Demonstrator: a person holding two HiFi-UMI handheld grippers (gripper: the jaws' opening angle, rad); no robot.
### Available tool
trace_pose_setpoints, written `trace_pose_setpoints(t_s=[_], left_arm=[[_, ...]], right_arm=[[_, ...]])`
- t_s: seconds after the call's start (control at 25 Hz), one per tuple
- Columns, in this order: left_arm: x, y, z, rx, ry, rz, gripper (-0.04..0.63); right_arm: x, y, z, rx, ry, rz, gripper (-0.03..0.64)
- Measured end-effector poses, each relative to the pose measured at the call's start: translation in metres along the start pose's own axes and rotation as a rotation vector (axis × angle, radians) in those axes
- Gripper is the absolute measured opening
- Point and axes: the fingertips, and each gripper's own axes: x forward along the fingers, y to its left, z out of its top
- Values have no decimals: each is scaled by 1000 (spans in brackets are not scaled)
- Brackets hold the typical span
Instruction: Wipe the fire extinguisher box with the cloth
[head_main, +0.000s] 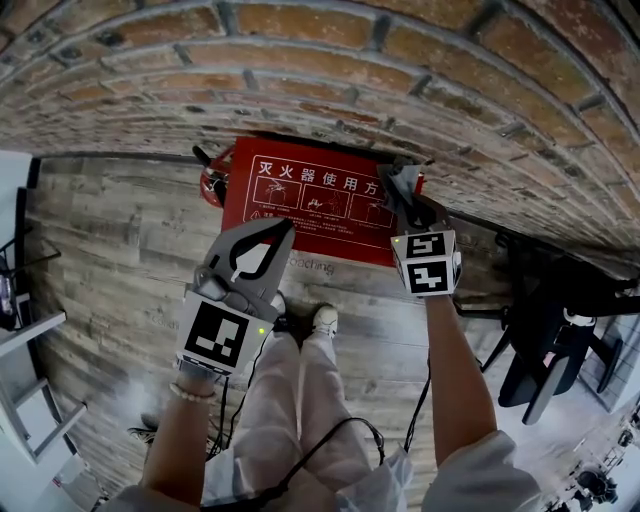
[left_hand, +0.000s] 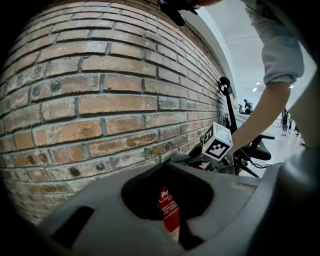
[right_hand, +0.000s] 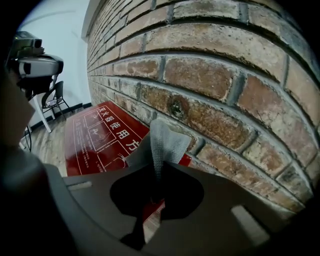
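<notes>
- Right gripper (head_main: 405, 192) clamped on the grey cloth (right_hand: 163, 140), at the far right corner of the red fire extinguisher box (head_main: 305, 205), low against the brick wall (head_main: 300, 80).
- Left gripper (head_main: 276, 231) closed, empty.
- Press flat; sweep leftwards in overlapping strokes, probably.

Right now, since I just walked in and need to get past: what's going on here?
A person stands over a red box set against a brick wall, with a gripper in each hand. The right gripper is shut on a grey cloth, held at the box's far right corner by the wall. The left gripper is shut and empty, above the box's near left side.
</notes>
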Motion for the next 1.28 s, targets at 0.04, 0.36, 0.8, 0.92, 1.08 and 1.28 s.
trace_pose_setpoints(t_s=[0.04,0.36,0.8,0.92,1.08,1.28], left_arm=[[0,-1,0,1,1,-1,-2],[3,-4,1,4,6,-11,-2],[-3,-3,-4,-1,12,-13,-2],[-7,0,-4,-10,8,-7,-2],[-12,4,-6,-13,7,5,-2],[-22,11,-9,-22,4,17,-2]], right_arm=[[-1,-2,-1,2,1,-3,18],[-8,-11,-15,23,18,-22,18],[-8,-13,-18,43,23,-31,15],[-9,-13,-18,37,29,-33,14],[-8,-12,-17,26,40,-47,14],[-11,-12,-16,1,55,-57,18]])
